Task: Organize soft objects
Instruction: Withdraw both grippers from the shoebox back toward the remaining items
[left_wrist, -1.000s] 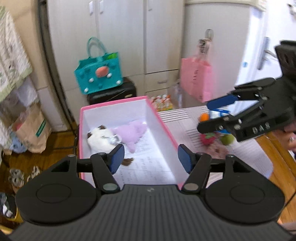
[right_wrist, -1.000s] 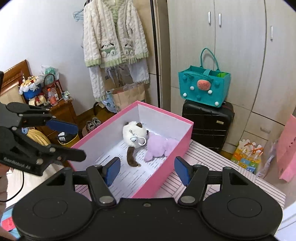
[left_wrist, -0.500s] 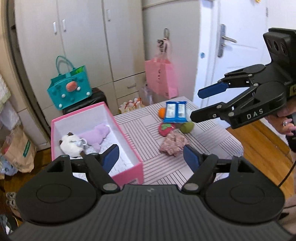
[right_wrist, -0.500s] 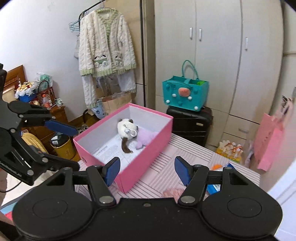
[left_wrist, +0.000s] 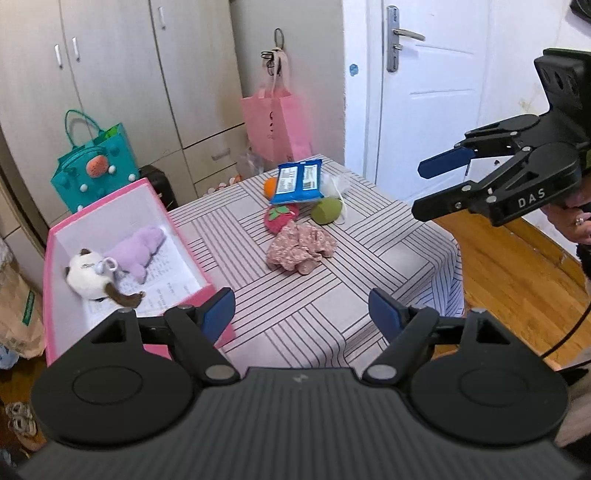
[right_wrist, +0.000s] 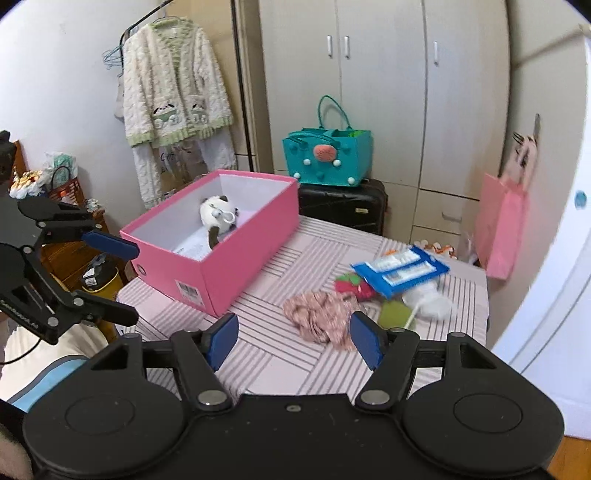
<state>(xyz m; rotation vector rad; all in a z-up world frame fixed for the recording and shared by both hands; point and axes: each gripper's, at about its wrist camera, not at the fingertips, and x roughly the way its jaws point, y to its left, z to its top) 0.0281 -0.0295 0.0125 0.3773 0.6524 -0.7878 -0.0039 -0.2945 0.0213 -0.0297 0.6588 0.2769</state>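
- Current step: you are between placements. Two plush toys already lie in the pink box (left_wrist: 110, 206), a white-and-brown one (left_wrist: 88, 273) and a lilac one (left_wrist: 138, 249); the rest of the soft items are not yet collected.
- Left gripper (left_wrist: 301, 314): its jaws have just been opening and stand apart, with nothing between them. It hangs above the near edge of the striped table (left_wrist: 369, 266), beside the box corner.
- Right gripper (right_wrist: 290, 341): jaws apart and empty. It points down toward the floral fabric bundle (right_wrist: 319, 317), which sits near its right fingertip but clear of the pads.
- Target appearance: the bundle is crumpled pink patterned cloth, loose and low on the tablecloth. Behind it lie a red strawberry plush (left_wrist: 279, 218) and a green round plush (left_wrist: 325, 210), both touching or close to a blue snack packet (left_wrist: 297, 181), with an orange item half hidden behind that.
- Next move, as a judgement: bring one gripper down over the bundle, straddle its thickest fold, and close firmly; thin cloth is likely to slip from a shallow pinch.
- Leave the snack packet alone; it does not appear to be a soft item.
- Keep the two grippers well apart during the descent.
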